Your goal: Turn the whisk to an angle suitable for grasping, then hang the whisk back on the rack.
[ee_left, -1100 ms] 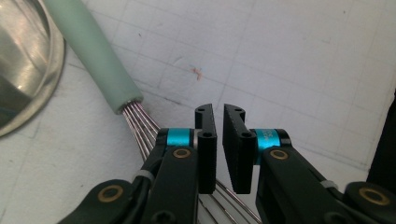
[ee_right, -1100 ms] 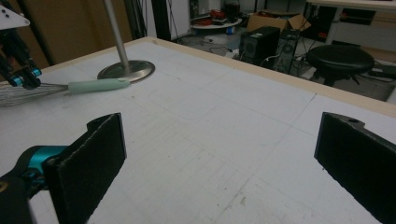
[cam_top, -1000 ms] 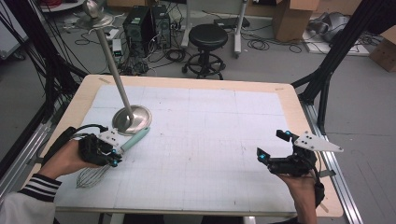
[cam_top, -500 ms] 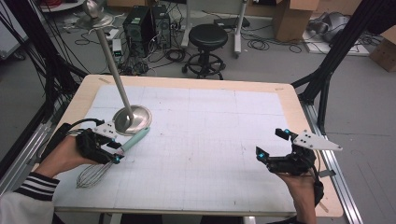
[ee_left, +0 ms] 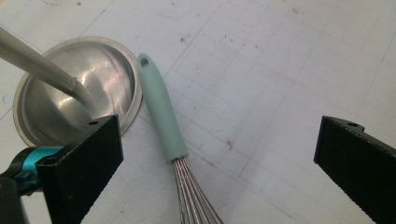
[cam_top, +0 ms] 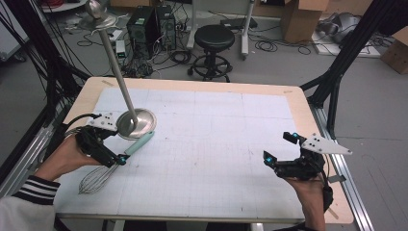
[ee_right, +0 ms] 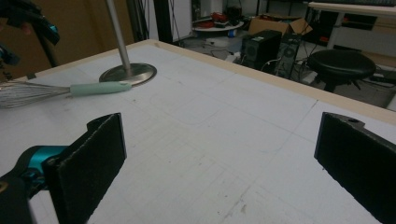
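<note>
A whisk (cam_top: 137, 144) with a mint-green handle lies flat on the white mat, its wire end (cam_top: 96, 179) toward the near left corner. The handle tip nearly touches the round base of a metal pole stand (cam_top: 137, 122). My left gripper (cam_top: 117, 146) hovers just above the handle. Its jaws have just been opening and now stand wide, with the handle (ee_left: 163, 121) below and between them, untouched. The stand base (ee_left: 74, 88) sits beside the left jaw. My right gripper (cam_top: 278, 147) is open near the right front of the mat, holding nothing, and faces the whisk (ee_right: 98, 87) and stand (ee_right: 128, 73).
The wooden table edge (cam_top: 202, 83) borders the mat. The stand's pole (cam_top: 113, 53) leans up to the back left. Behind the table are a black stool (cam_top: 215, 36), computer towers (cam_top: 144, 21) and cables on the floor. Black frame legs (cam_top: 337, 72) rise at the right.
The left gripper's jaws went from closed on the whisk handle to wide apart, and the hand lifted slightly. The whisk stays on the mat. The right gripper kept still.
</note>
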